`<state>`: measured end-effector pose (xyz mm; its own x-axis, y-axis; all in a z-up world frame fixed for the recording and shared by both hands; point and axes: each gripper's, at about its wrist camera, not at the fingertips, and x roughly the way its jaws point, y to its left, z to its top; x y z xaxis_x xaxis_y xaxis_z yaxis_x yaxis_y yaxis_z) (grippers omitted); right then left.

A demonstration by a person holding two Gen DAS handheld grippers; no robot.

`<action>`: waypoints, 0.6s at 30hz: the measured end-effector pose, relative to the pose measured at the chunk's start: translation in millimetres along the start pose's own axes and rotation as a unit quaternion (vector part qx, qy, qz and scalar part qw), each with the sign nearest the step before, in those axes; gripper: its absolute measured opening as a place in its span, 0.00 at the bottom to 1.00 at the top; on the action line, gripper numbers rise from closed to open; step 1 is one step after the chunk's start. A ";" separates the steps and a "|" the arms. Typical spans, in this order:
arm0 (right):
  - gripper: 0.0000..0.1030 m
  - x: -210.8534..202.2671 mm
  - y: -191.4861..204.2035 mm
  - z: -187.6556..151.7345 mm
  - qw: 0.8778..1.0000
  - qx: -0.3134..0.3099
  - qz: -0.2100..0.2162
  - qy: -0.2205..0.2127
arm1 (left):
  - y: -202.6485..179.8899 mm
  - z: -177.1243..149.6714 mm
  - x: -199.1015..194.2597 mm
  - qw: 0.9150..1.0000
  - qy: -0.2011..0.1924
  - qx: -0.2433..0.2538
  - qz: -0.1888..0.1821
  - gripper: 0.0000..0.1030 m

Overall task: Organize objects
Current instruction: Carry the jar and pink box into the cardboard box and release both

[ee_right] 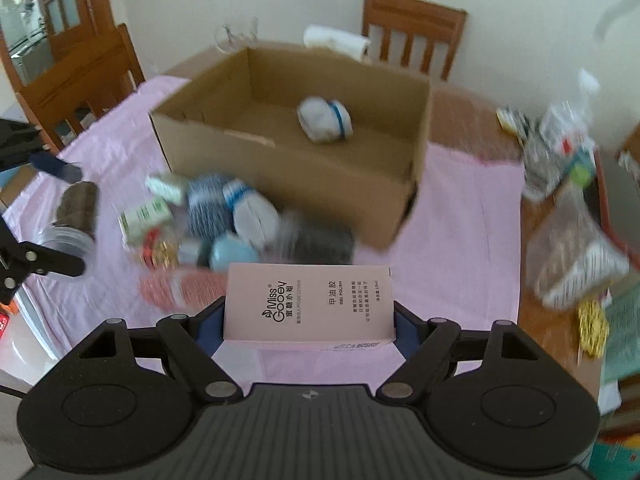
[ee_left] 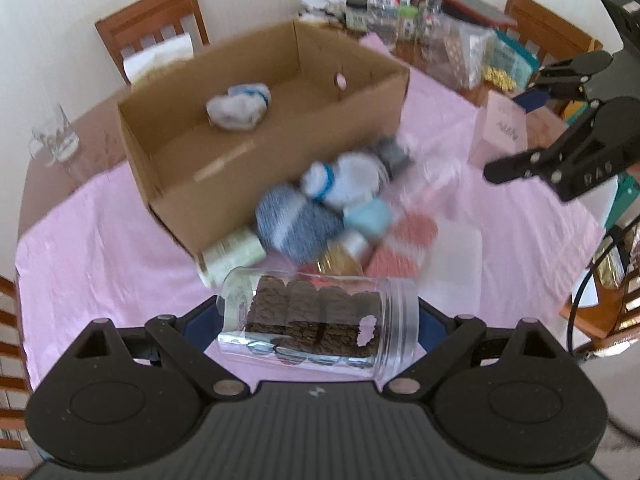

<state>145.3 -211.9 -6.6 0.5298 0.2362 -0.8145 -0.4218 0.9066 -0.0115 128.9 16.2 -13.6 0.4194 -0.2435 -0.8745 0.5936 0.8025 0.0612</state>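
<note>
My left gripper (ee_left: 316, 328) is shut on a clear plastic jar (ee_left: 320, 324) of brown biscuits, held sideways above the pink tablecloth. My right gripper (ee_right: 308, 320) is shut on a pink gel polish box (ee_right: 308, 304), also seen at the right of the left wrist view as the pink box (ee_left: 496, 136). Ahead stands an open cardboard box (ee_left: 224, 200) (ee_right: 320, 184) with one white and blue sock roll (ee_left: 238, 106) (ee_right: 325, 119) inside. A blurred pile of sock balls (ee_left: 296, 220) (ee_right: 240, 208), small cartons and packets lies against the box's front wall.
Wooden chairs (ee_left: 152, 20) (ee_right: 412, 32) ring the table. Bottles, bags and packets crowd the far end (ee_left: 420, 20) and the right side (ee_right: 572, 216). A glass mug (ee_left: 54, 140) stands at the left edge, and a paper towel roll (ee_right: 336, 40) lies behind the box.
</note>
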 end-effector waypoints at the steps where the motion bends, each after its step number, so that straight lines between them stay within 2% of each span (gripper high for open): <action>1: 0.82 -0.5 1.3 6.8 1.000 -0.005 0.003 -0.006 | 3.2 6.0 -2.2 1.000 -0.004 -0.001 0.002 0.92; 9: 0.82 8.7 -1.9 63.0 0.999 -0.016 0.018 -0.038 | 39.9 71.2 1.1 0.998 -0.049 -0.013 0.036 0.92; 18: 0.82 33.5 -10.7 108.9 0.999 -0.019 0.020 -0.040 | 82.8 130.4 33.6 0.996 -0.046 -0.043 0.055 0.92</action>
<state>247.7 -175.7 29.4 0.5689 0.3001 -0.7657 -0.4699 0.8827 -0.0031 281.7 3.4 24.8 0.5423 -0.1971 -0.8168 0.4810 0.8699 0.1094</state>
